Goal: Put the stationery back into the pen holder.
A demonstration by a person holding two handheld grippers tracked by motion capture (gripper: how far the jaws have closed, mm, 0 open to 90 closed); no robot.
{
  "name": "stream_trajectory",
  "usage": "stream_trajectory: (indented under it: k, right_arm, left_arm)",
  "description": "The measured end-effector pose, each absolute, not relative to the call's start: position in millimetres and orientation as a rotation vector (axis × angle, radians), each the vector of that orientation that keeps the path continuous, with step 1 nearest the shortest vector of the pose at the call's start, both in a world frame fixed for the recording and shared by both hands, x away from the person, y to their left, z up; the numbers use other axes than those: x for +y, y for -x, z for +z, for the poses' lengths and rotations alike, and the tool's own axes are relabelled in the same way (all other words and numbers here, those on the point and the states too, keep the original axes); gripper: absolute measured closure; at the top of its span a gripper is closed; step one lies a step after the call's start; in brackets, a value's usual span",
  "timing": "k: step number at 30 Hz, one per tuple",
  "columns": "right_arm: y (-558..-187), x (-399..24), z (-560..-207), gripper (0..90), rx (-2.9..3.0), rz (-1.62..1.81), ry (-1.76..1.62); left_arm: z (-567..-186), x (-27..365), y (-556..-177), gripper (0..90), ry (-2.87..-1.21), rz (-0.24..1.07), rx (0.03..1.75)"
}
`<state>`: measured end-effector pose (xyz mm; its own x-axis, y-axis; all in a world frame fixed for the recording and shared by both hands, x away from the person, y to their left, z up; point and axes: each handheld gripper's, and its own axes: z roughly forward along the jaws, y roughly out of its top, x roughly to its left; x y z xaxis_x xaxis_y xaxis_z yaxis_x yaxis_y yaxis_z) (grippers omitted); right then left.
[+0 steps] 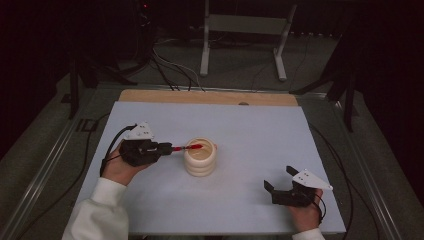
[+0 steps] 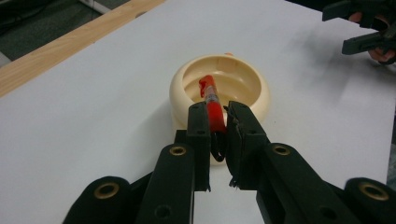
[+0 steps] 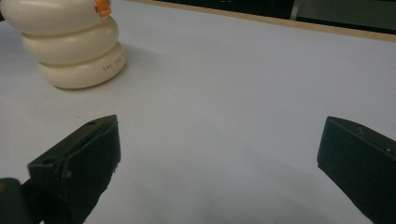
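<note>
A cream ribbed cup [image 1: 200,157] stands near the middle of the white table [image 1: 250,125]. My left gripper [image 1: 170,148] is just left of it, shut on a red pen [image 1: 191,147] that reaches level over the cup's rim. In the left gripper view the red pen [image 2: 212,105] is pinched between the black fingertips [image 2: 200,122], its tip above the cup [image 2: 219,86] opening. My right gripper [image 1: 278,178] rests at the front right, jaws wide apart with nothing between them. The right gripper view has the cup [image 3: 74,46] at its upper left and an orange bit [image 3: 102,6] at the cup's top edge.
A wooden strip [image 1: 207,96] runs along the table's far edge. Beyond it on the dark floor stand a white metal frame [image 1: 245,30] and cables [image 1: 170,70]. Bare white table surface lies between the cup and the right gripper.
</note>
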<state>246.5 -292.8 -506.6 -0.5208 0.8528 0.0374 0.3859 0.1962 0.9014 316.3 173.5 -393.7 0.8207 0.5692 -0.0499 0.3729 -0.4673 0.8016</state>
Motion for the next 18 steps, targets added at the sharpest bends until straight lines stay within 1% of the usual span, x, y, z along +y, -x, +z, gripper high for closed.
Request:
stream_trajectory:
  k: [18]
  right_arm:
    - [-246.8, -292.6, -506.8, 0.1, 2.004, 1.288, -1.152]
  left_arm:
    - [-396.7, 148.3, -329.8, 80.7, -2.100, 0.280, 0.718]
